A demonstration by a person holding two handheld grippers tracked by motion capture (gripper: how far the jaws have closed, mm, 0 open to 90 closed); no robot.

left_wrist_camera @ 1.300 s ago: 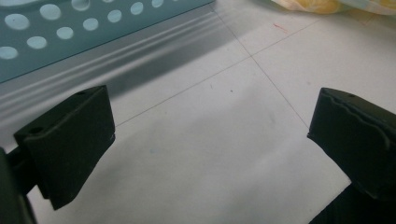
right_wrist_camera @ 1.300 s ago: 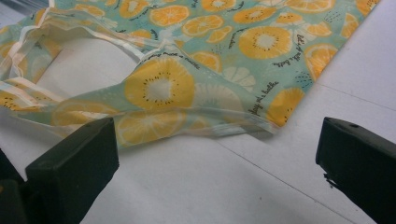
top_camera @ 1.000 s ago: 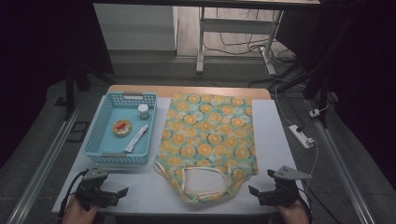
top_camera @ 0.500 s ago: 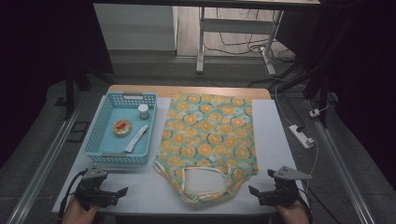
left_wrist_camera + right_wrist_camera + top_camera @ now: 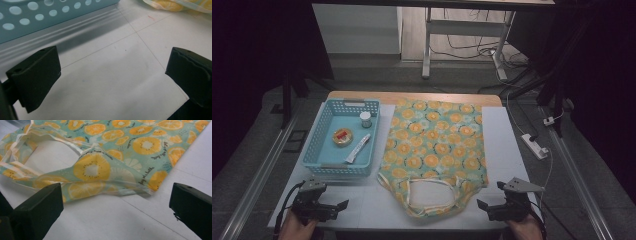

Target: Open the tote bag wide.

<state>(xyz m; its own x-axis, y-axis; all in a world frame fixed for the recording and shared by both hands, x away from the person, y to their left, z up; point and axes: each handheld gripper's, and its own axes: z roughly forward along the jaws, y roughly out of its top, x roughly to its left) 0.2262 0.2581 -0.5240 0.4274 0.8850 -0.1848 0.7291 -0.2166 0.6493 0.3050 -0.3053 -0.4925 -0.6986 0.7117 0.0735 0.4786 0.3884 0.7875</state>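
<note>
Orange-print bag (image 5: 435,145) flat on table (image 5: 507,145)

Thin printed cloth bag (image 5: 434,150), perforated plastic basket (image 5: 319,150), matt white table (image 5: 507,150).

It looks like a lab or test room: a white-topped table (image 5: 512,150) on a dim floor, a power strip (image 5: 534,145) right, cables (image 5: 467,47) and a metal stand (image 5: 462,30) far.

table (image 5: 504,145): white top; blue basket (image 5: 319,150); orange-print bag (image 5: 434,150)
</note>
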